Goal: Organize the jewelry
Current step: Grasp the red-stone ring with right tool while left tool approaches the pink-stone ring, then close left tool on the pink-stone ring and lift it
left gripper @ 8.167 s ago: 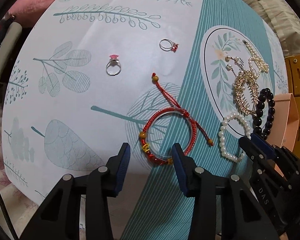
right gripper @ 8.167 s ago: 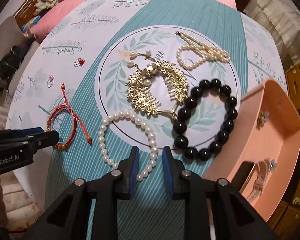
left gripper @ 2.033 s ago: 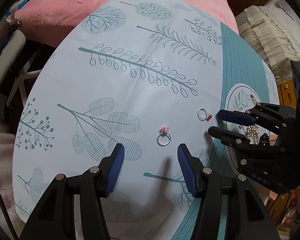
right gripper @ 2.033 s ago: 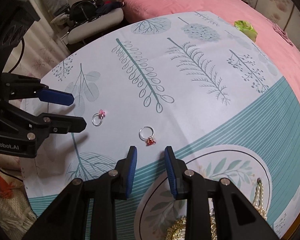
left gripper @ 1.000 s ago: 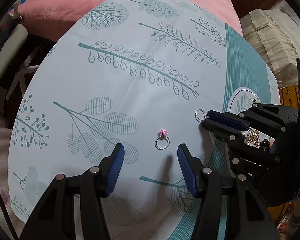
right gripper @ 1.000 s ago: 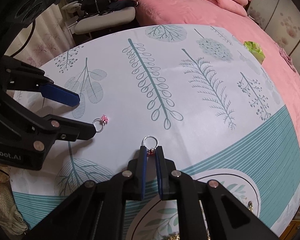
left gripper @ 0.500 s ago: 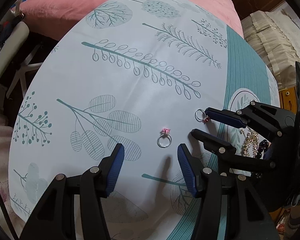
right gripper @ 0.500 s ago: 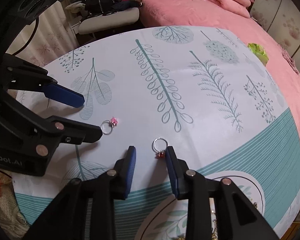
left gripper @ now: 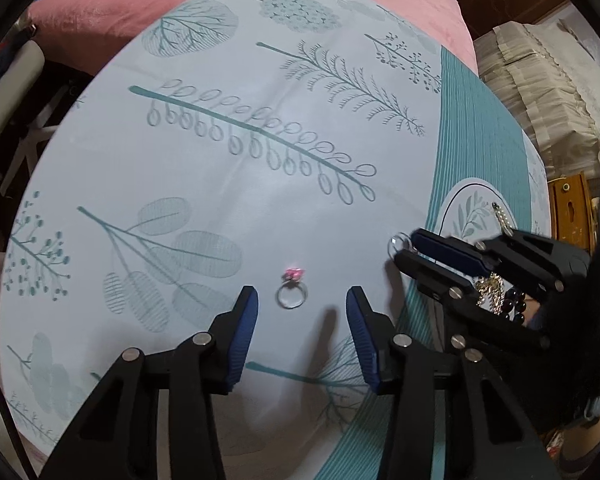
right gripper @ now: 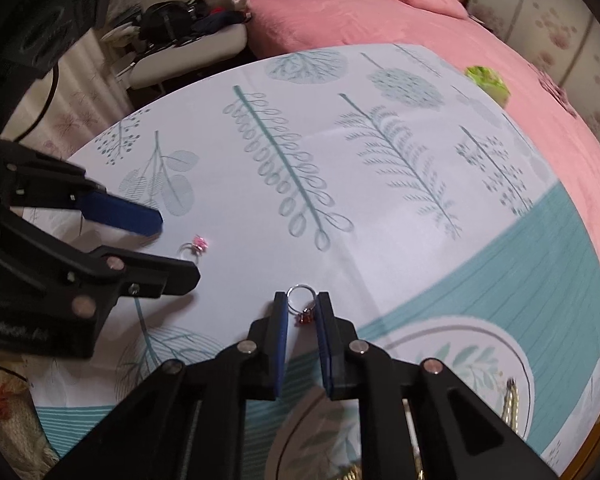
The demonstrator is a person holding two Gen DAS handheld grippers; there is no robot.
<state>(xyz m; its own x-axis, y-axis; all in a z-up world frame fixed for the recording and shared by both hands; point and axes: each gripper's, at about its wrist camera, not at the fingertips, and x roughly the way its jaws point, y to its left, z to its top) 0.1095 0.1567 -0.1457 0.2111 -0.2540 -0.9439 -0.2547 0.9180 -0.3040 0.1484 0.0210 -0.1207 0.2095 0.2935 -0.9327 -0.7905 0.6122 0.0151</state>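
— Pink bedding behind, and the leaf-print tablecloth [left gripper: 228,184] fills the left wrist view. What sits between the fingers?

— The pink-stone ring [left gripper: 291,289] lies flat on the cloth, just ahead of the left gripper [left gripper: 302,300], in line with the wide gap between its blue pads. The jaws stand spread and touch nothing, the same as half a second ago, and the ring has not shifted.

— And on the right of that view?

— The right gripper [left gripper: 403,249] reaches in from the side. Half a second ago its fingers were well apart around the red-stone ring [left gripper: 398,242]; now they have drawn close together, with only the silver loop poking out past the tips. Behind its body a bit of gold jewelry [left gripper: 490,288] and some black beads [left gripper: 514,307] show.

— Does the right wrist view agree?

— Yes. The right gripper [right gripper: 302,300] now has its pads narrowed around the red-stone ring [right gripper: 301,305] — loop at the tips, red stone hanging lower in the slot. The loop looks to meet both pads, though the frame is slightly blurred. Earlier the ring lay in a much wider gap.

— Anything else?

— The left gripper [right gripper: 178,248] sits at the left, spread open, with the pink-stone ring [right gripper: 194,247] on the tablecloth [right gripper: 380,216] between its tips. A green packet [right gripper: 487,80] rests at the cloth's far edge.
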